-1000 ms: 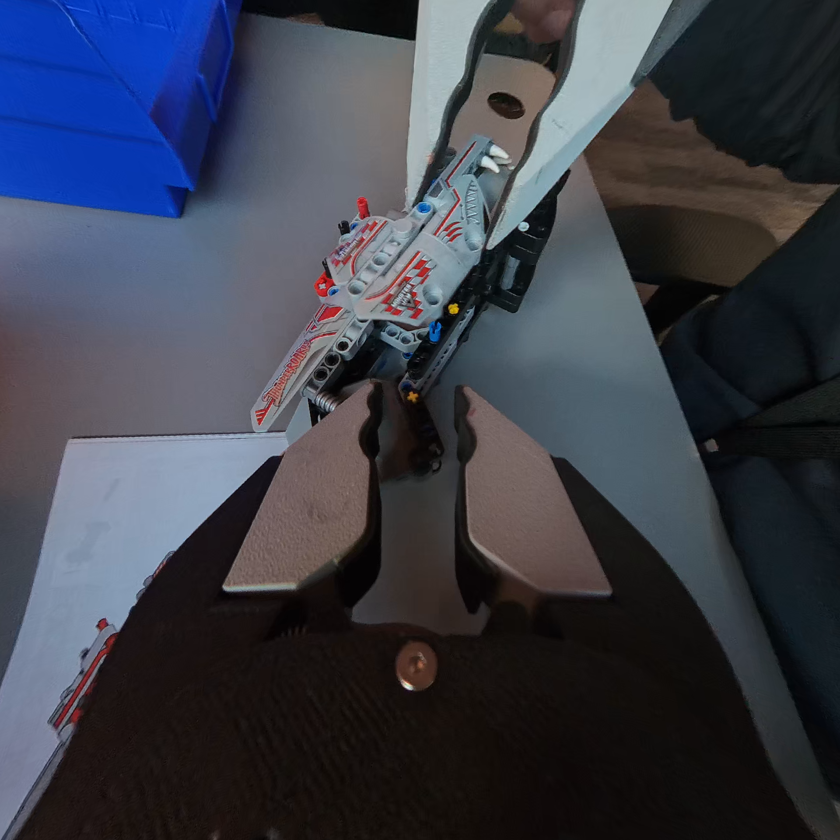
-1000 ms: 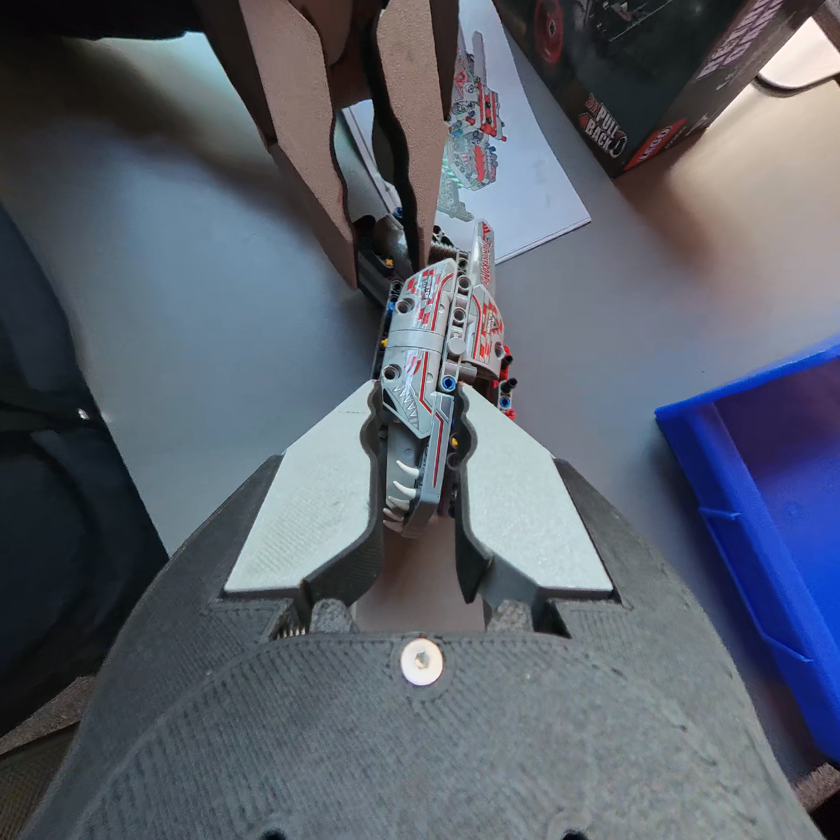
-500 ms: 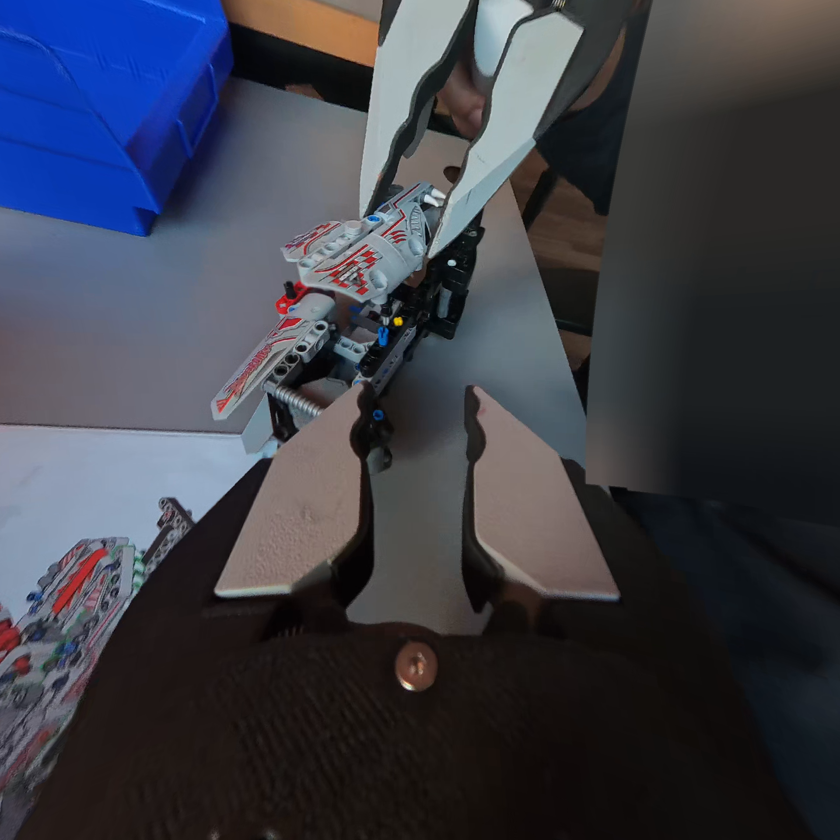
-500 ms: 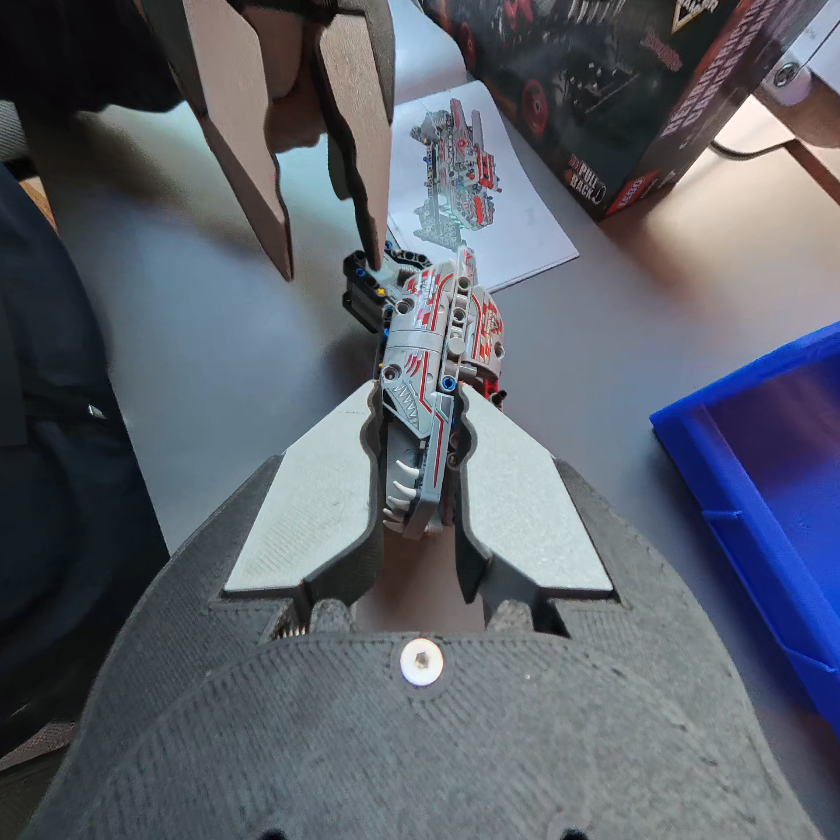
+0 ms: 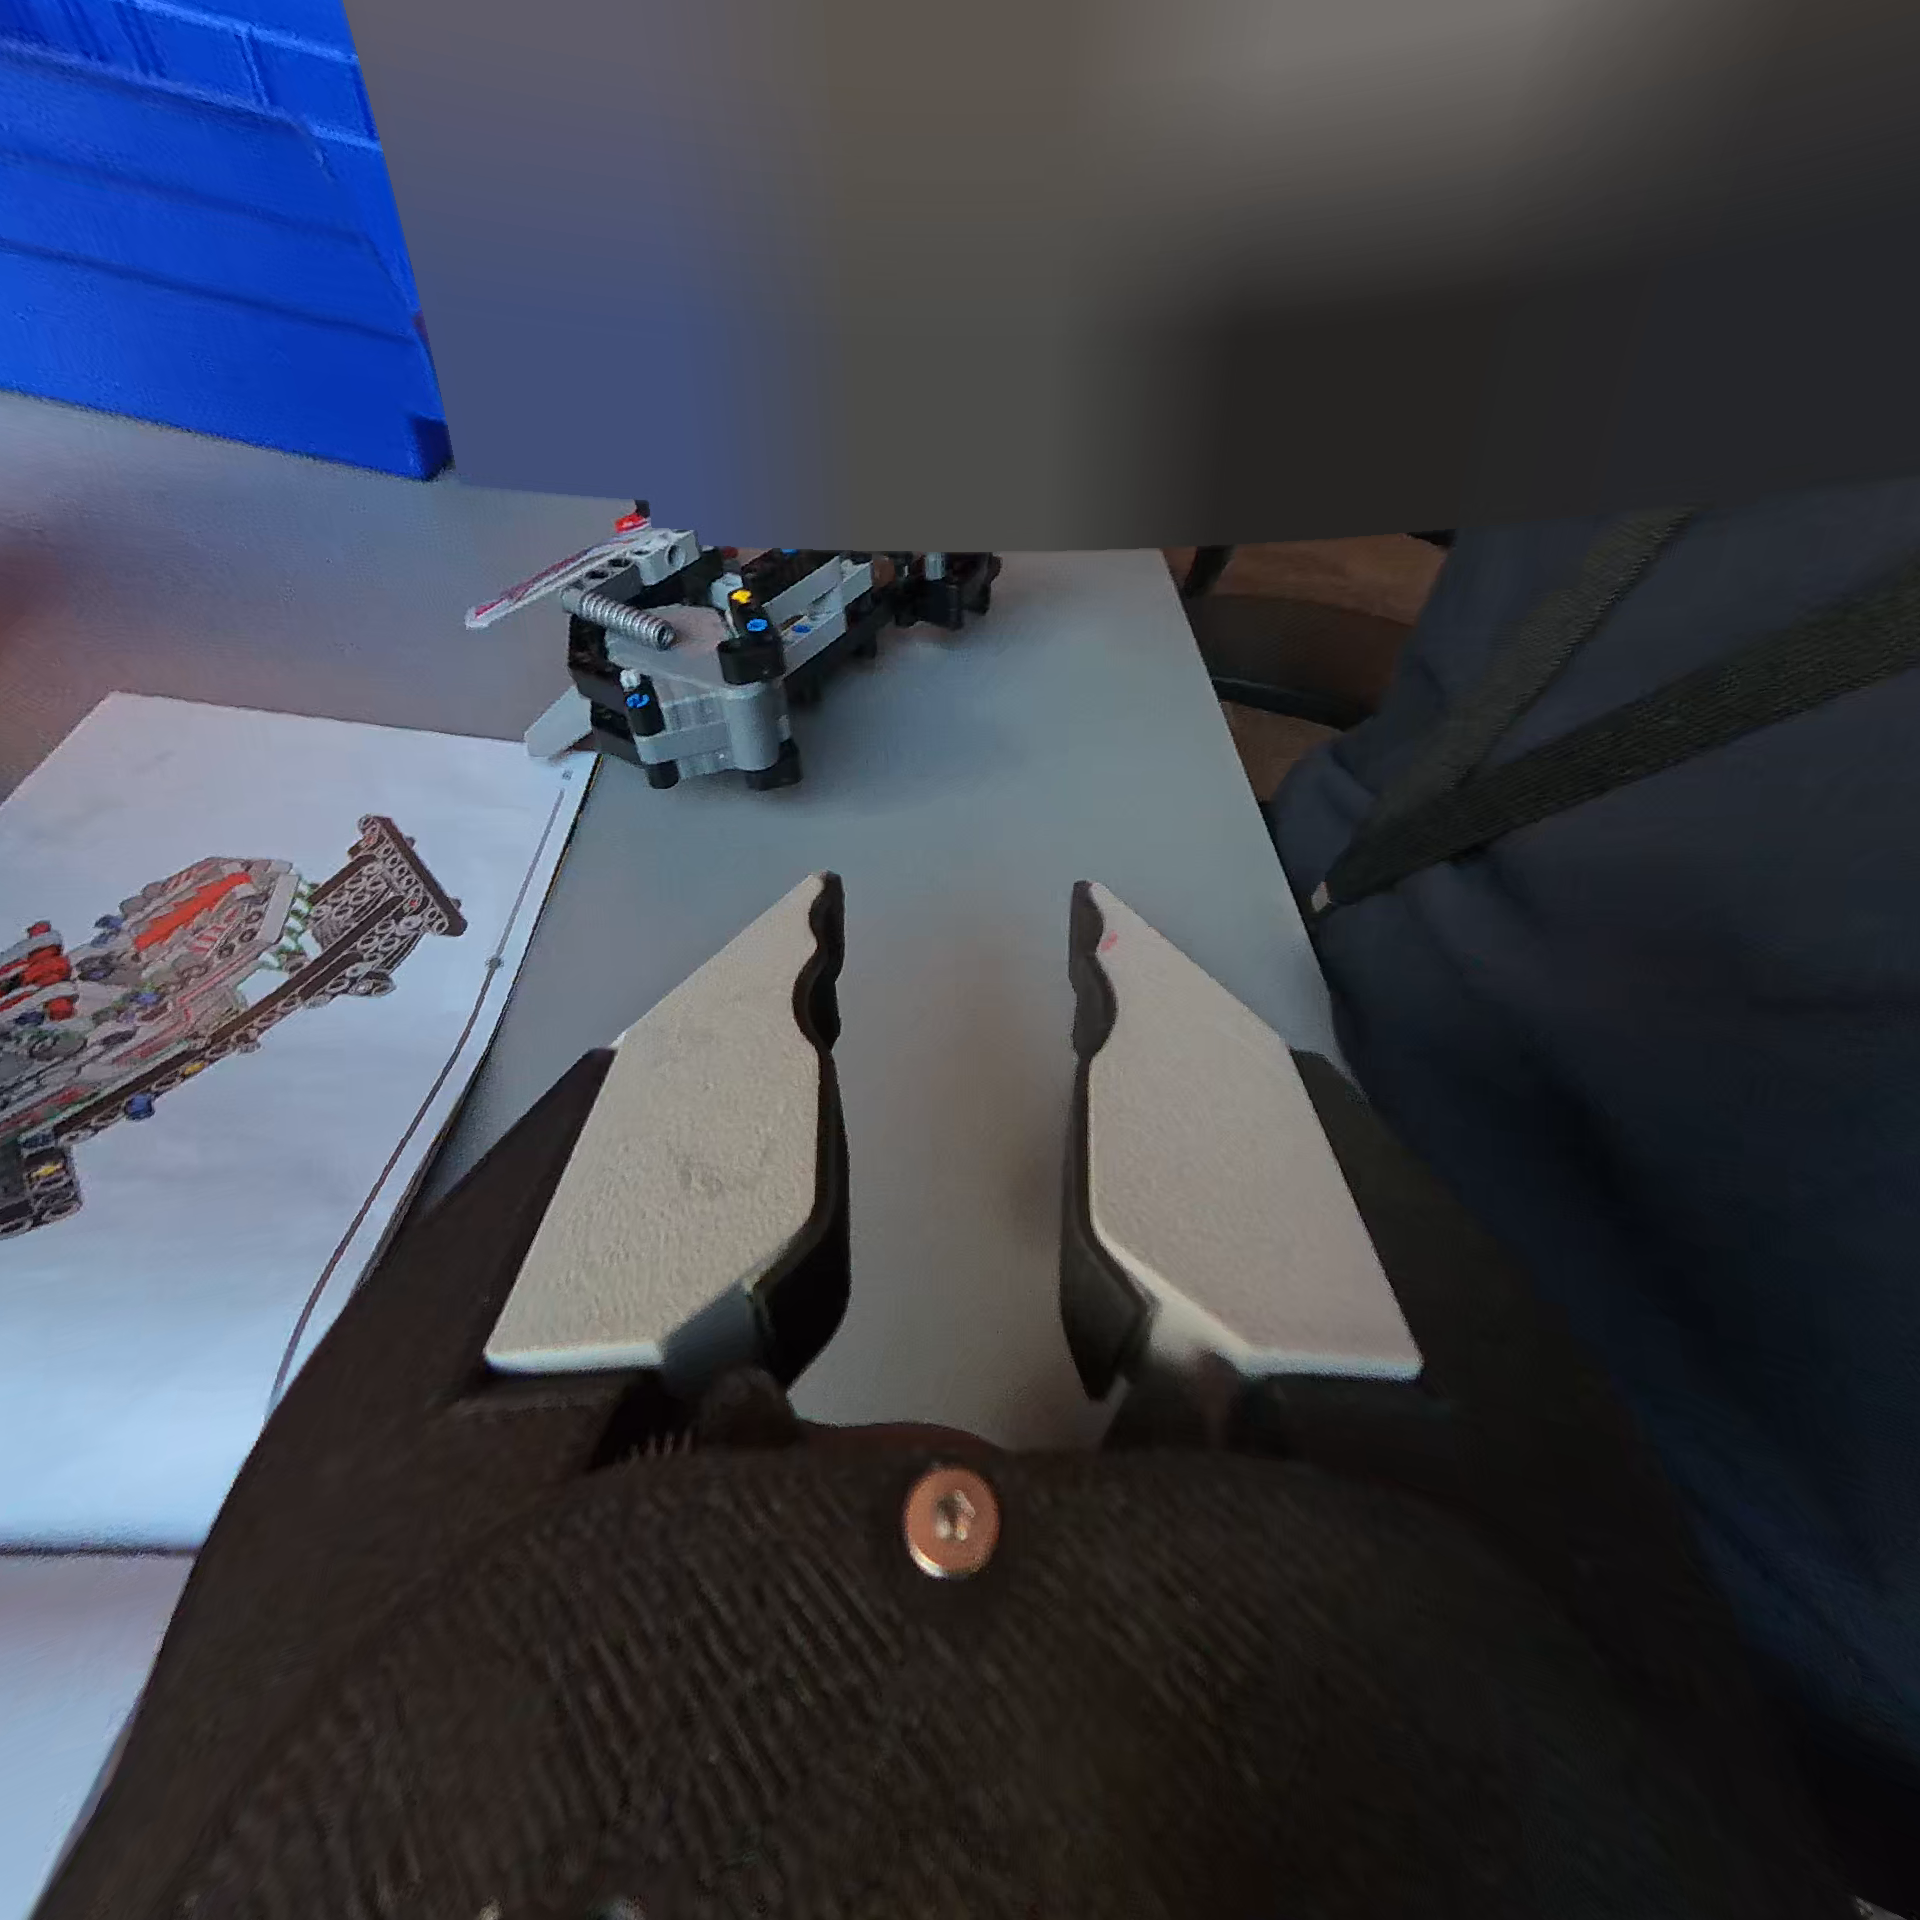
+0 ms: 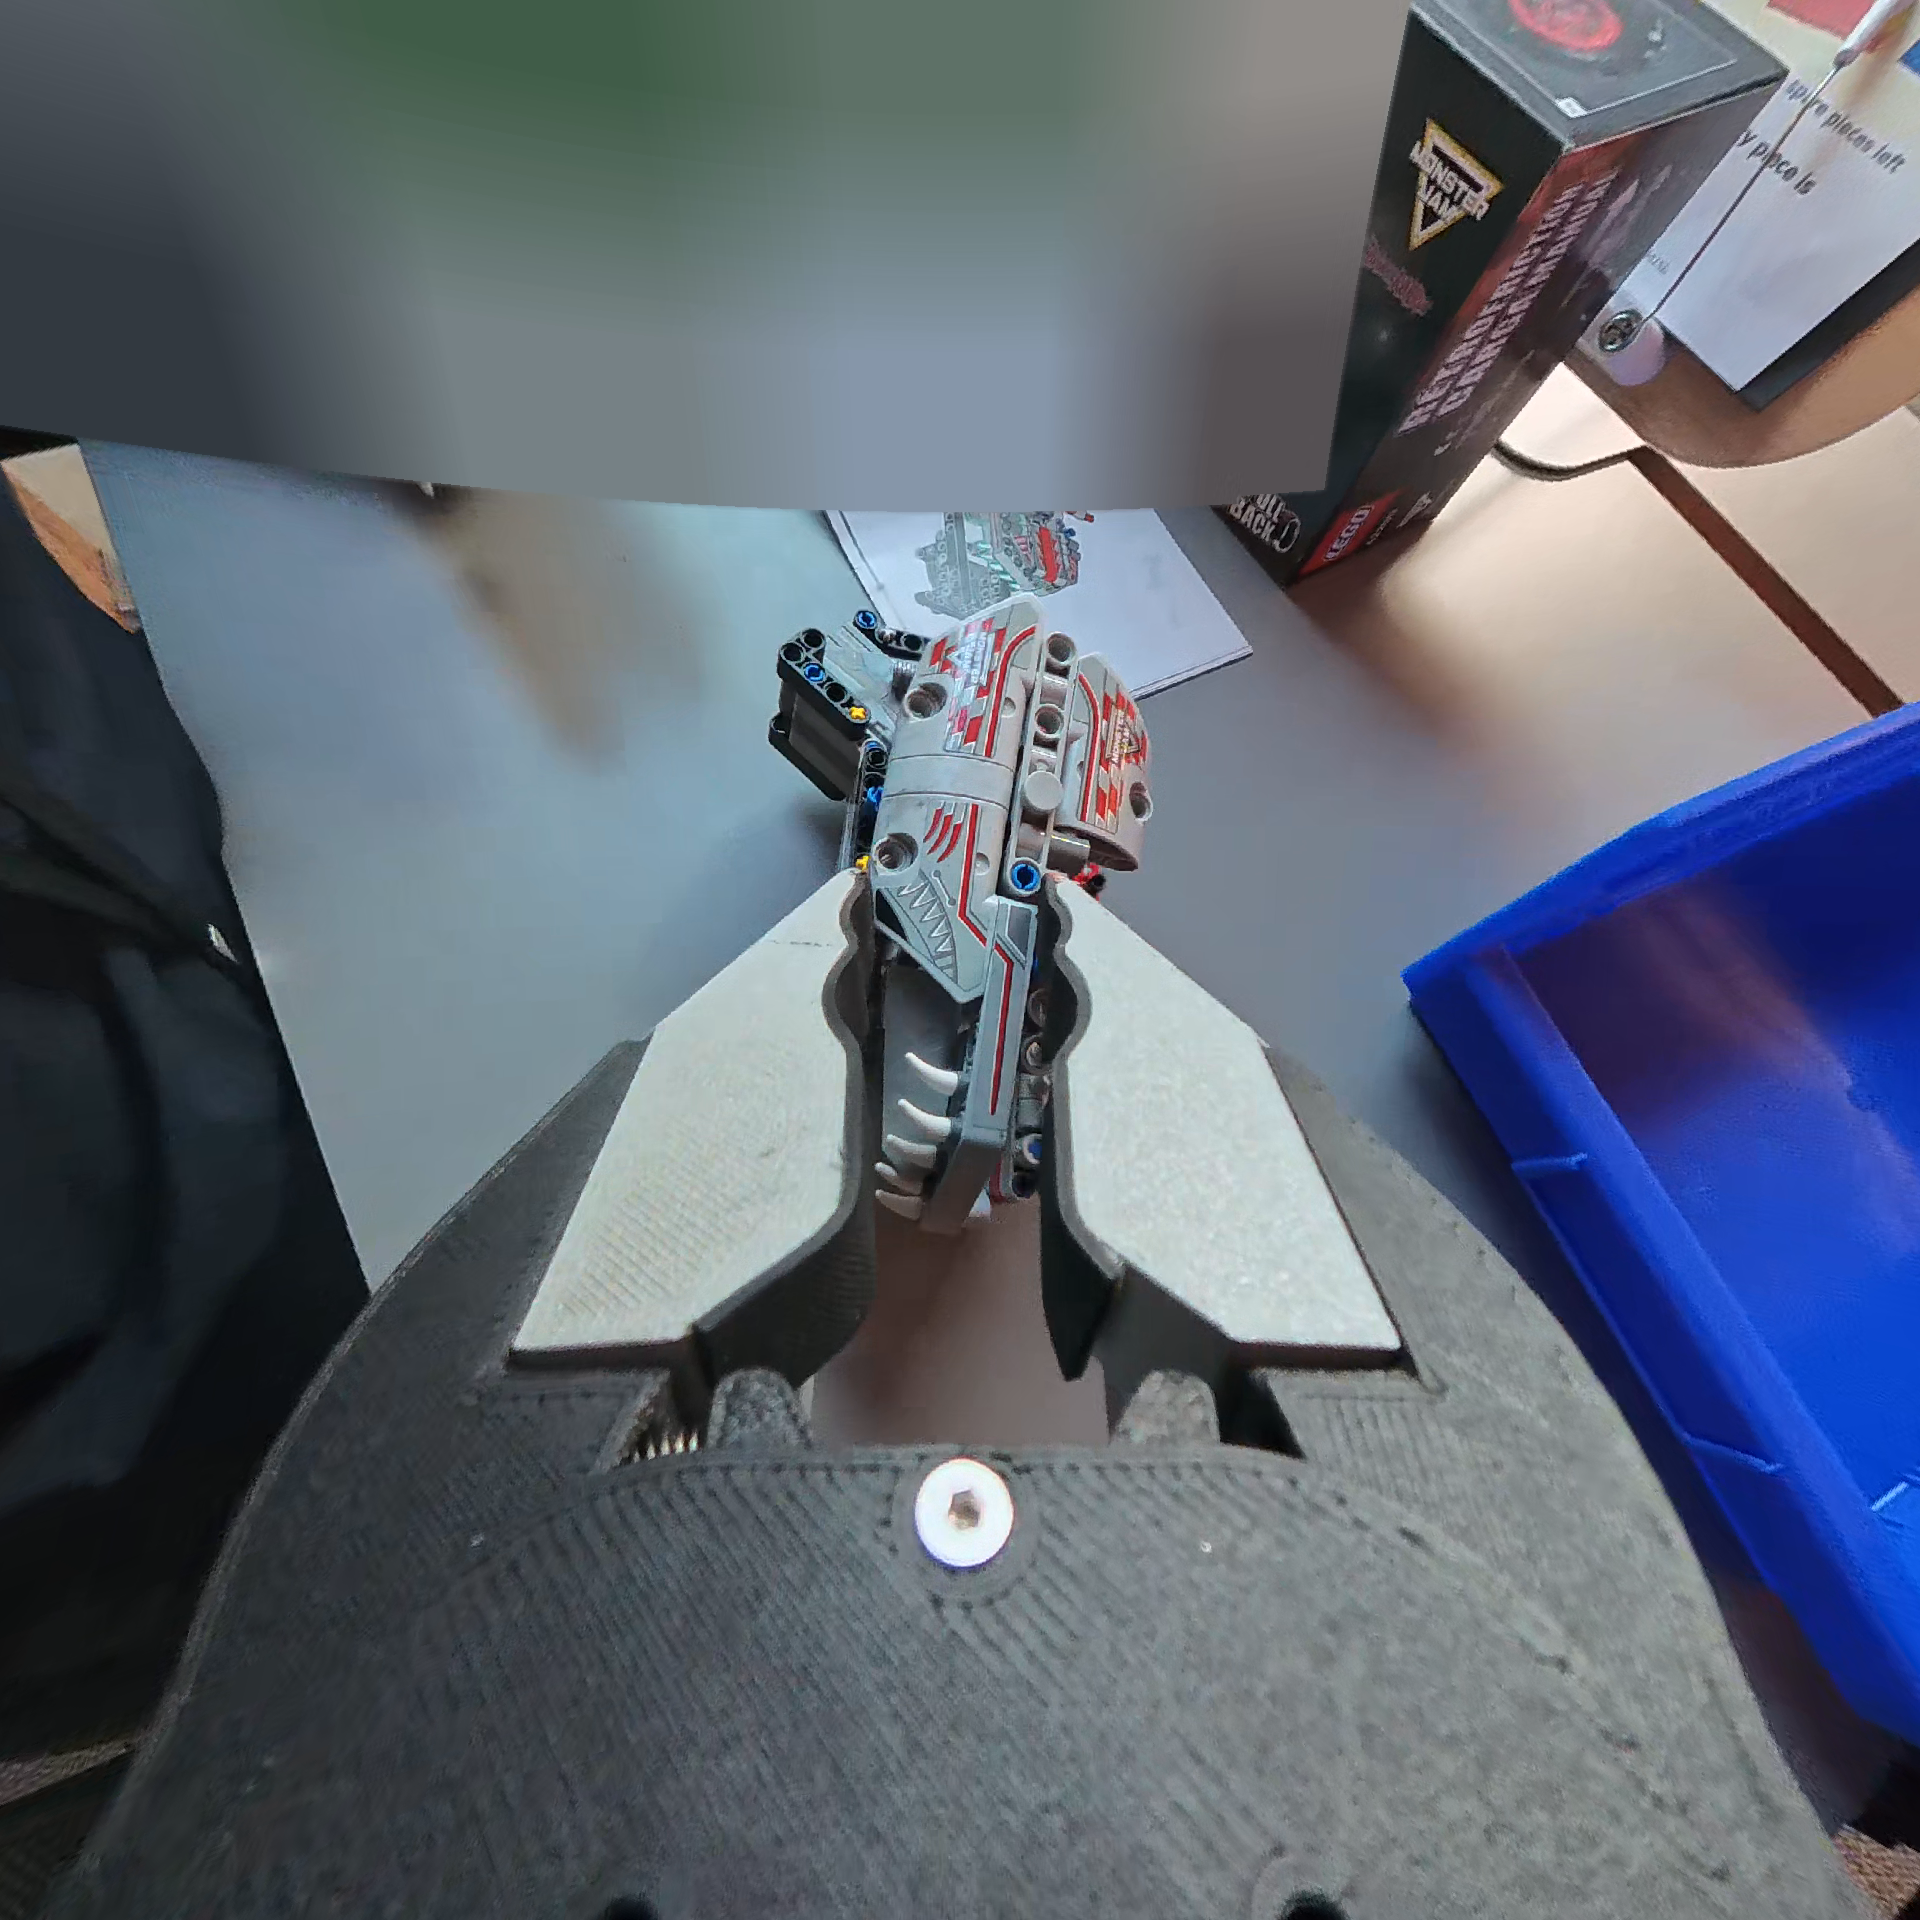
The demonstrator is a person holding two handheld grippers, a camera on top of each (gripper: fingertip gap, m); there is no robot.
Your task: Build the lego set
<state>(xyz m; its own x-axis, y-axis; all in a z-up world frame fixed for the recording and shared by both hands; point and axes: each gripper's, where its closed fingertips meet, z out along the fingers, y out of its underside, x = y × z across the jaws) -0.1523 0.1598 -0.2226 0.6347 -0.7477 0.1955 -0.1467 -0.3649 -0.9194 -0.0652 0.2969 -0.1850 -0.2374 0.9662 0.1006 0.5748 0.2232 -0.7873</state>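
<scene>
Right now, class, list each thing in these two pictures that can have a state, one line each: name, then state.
Left gripper: open, empty, back from the model.
Right gripper: shut on the lego model's toothed end.
Lego model: part built, resting on the table.
Instruction booklet: open, flat on the table.
Blue bin: open-topped; the part in view is empty.
Set box: standing upright.

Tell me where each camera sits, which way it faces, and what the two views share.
Left wrist view: on the left gripper, looking along its open, empty fingers over the table at the model and booklet; a dark sleeve shows on the right.
Right wrist view: on the right gripper, fingers shut on the model, facing the booklet, box and blue bin.
Shared: model, booklet, table, bin.
</scene>
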